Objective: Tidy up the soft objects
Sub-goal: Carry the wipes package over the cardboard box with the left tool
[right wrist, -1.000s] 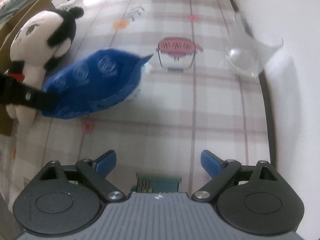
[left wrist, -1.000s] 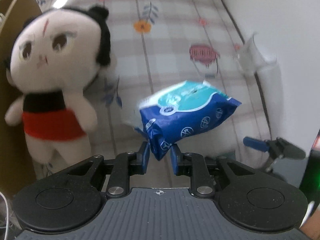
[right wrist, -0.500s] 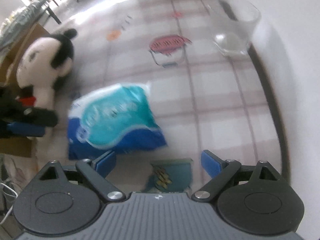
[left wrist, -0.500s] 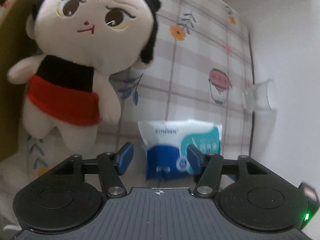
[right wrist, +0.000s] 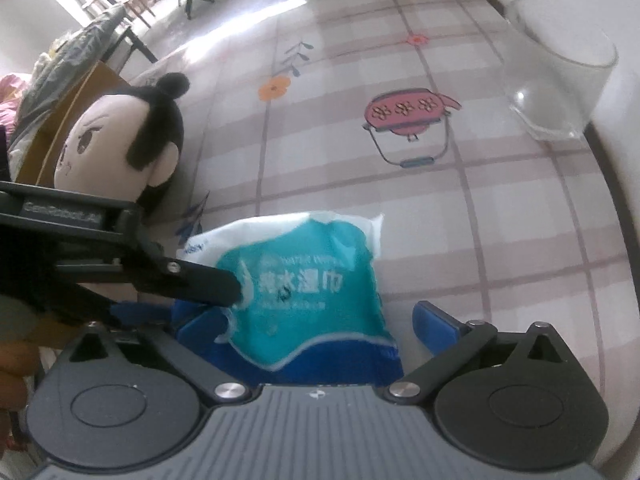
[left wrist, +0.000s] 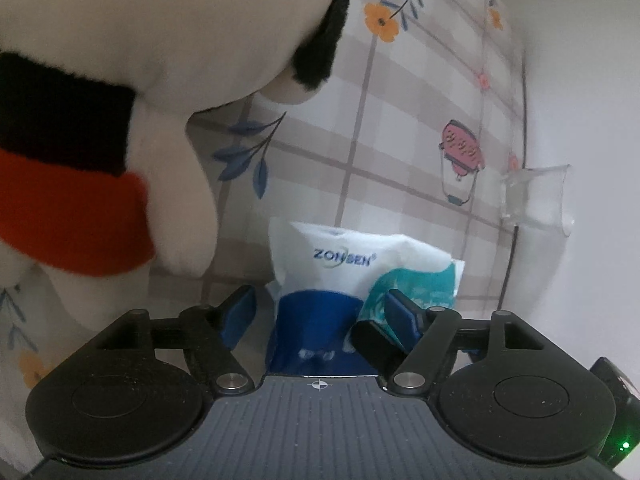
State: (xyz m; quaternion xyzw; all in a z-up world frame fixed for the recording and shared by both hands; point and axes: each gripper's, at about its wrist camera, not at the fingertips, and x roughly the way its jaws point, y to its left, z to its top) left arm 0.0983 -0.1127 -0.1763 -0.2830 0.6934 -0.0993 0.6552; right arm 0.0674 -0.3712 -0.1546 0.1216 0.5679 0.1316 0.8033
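Now lying flat on the checked worktop [right wrist: 500,208]: wet-wipes pack [right wrist: 308,292].
Flanked by left gripper [left wrist: 320,312], fingers spreading and off it (plush doll [left wrist: 120,120] beside), and right gripper [right wrist: 316,328], fingers widening, also clear.

Both cams sit right behind their own fingers, angled steeply down at the checked tablecloth [right wrist: 460,208], super close. Left one is nearly up against the plush doll [left wrist: 120,100] filling its upper left. Both catch the wet wipes pack [left wrist: 360,268] low center, plus the clear cup [right wrist: 560,80] at right.
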